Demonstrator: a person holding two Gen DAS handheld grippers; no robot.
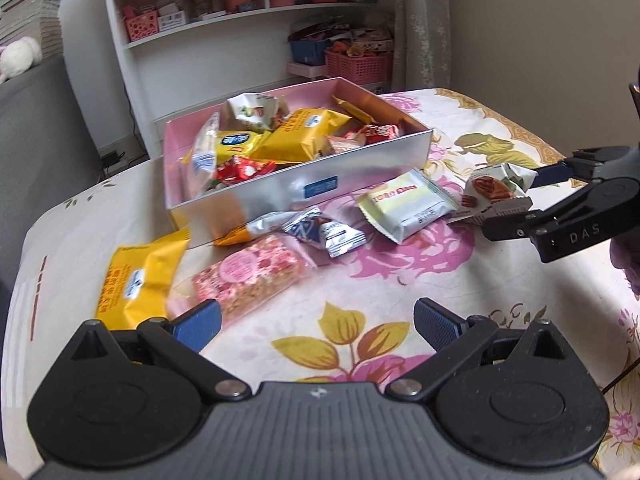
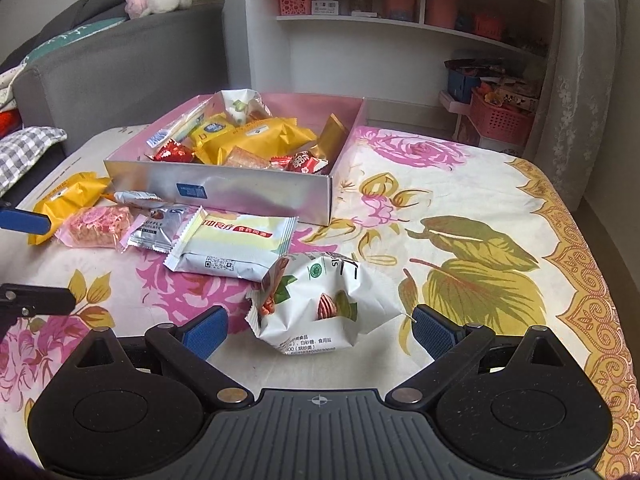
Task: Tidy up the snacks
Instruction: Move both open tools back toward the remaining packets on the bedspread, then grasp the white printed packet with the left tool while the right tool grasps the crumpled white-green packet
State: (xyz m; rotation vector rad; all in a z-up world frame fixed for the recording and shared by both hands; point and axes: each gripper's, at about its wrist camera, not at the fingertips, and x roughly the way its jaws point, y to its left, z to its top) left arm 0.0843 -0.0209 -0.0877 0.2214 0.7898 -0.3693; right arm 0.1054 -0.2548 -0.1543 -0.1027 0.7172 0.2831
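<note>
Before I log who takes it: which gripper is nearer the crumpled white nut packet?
Right. The right gripper is open with the nut packet between its fingers; the left gripper is open farther off, by the pink bar.

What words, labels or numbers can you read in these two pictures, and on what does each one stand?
"DAS": on the right gripper, seen from the left wrist.
"FFLE": on the silver chocolate packet; its first letters are hidden and the lines below are blurred.
White cracker packet: red banner and QR code, not legible.
Nut packet: small print, not legible.
Blue label on the box: blurred.
</note>
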